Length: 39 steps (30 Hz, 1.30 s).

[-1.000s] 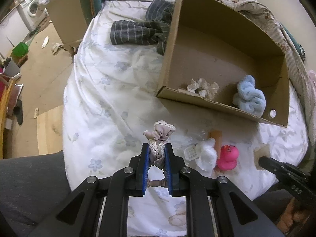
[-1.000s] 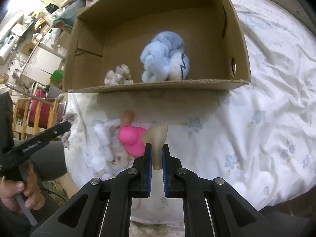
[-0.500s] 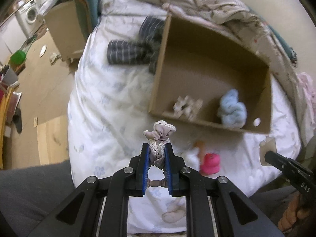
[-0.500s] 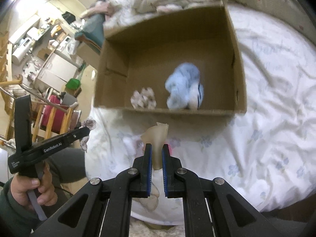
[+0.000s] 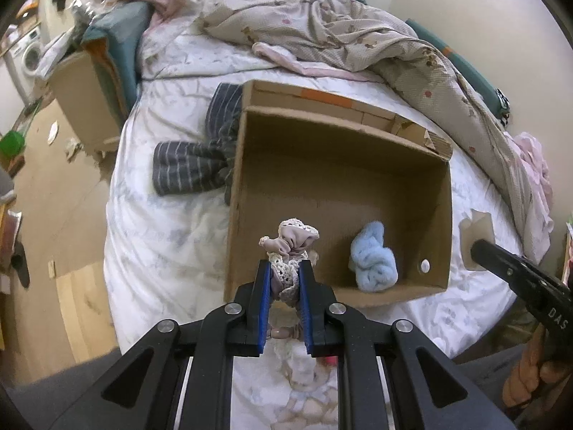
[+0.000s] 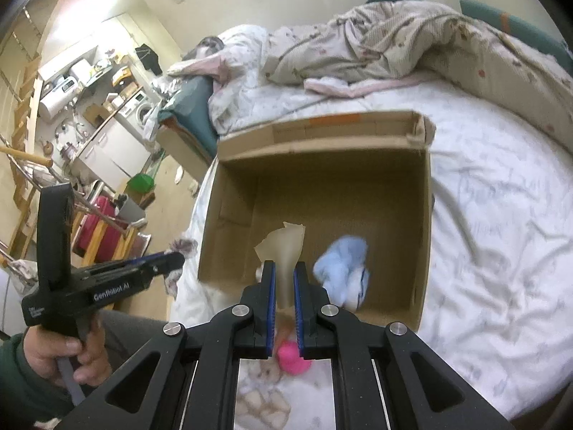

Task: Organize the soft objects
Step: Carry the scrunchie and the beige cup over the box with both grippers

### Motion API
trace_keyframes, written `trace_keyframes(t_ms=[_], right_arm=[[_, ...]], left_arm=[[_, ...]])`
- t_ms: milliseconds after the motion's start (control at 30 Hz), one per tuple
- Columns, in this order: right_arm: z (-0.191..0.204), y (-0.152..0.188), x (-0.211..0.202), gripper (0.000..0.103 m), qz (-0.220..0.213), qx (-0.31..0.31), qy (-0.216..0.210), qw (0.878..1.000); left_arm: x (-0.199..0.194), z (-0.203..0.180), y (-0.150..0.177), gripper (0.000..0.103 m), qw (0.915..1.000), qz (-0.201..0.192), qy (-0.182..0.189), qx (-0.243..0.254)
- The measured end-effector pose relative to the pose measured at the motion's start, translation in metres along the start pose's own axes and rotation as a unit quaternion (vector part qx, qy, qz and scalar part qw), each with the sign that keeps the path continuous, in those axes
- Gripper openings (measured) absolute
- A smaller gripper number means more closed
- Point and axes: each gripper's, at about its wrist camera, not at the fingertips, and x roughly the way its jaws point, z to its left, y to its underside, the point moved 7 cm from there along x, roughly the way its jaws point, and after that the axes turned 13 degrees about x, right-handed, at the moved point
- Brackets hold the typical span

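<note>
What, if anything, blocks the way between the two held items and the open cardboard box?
Nothing visible does. The lace-trimmed fabric doll in the left gripper and the beige floppy piece in the right gripper hang before the open-topped cardboard box.

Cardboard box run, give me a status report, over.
Left tongs shut on lace-trimmed doll. Right tongs shut on beige soft piece. Both poised above cardboard box; blue plush inside. Path clear.

Open cardboard box on bed, blue plush inside, lace-trimmed doll and beige piece held above
</note>
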Motion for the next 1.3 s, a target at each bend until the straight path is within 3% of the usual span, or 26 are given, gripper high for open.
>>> trace_keyframes(t_ms=[200,267,500,700,1133,1300], right_arm=[[-0.015,-0.001,0.027,0.011,0.001,0.025,-0.006,1.0],[-0.022,0.004,0.044,0.011,0.013,0.031,0.006,0.999],[-0.04,0.015,0.07,0.011,0.038,0.045,0.019,0.998],[-0.059,0.017,0.084,0.011,0.053,0.078,0.022,0.995],[-0.032,0.027,0.104,0.012,0.089,0.053,-0.006,0.995],[-0.031,0.03,0.109,0.013,0.098,0.052,-0.002,0.994]], left_arm=[[0.025,-0.006,-0.016,0.014,0.9999,-0.005,0.002,0.01],[0.036,-0.01,-0.018,0.014,0.9998,-0.011,0.017,0.009],[0.067,-0.006,-0.01,0.014,0.9998,-0.004,0.019,-0.007],[0.076,-0.005,-0.007,0.014,0.9989,0.006,0.045,-0.013],[0.084,-0.023,0.002,0.014,0.9985,0.029,0.034,0.032],[0.088,-0.02,0.006,0.014,0.9984,0.041,0.027,0.027]])
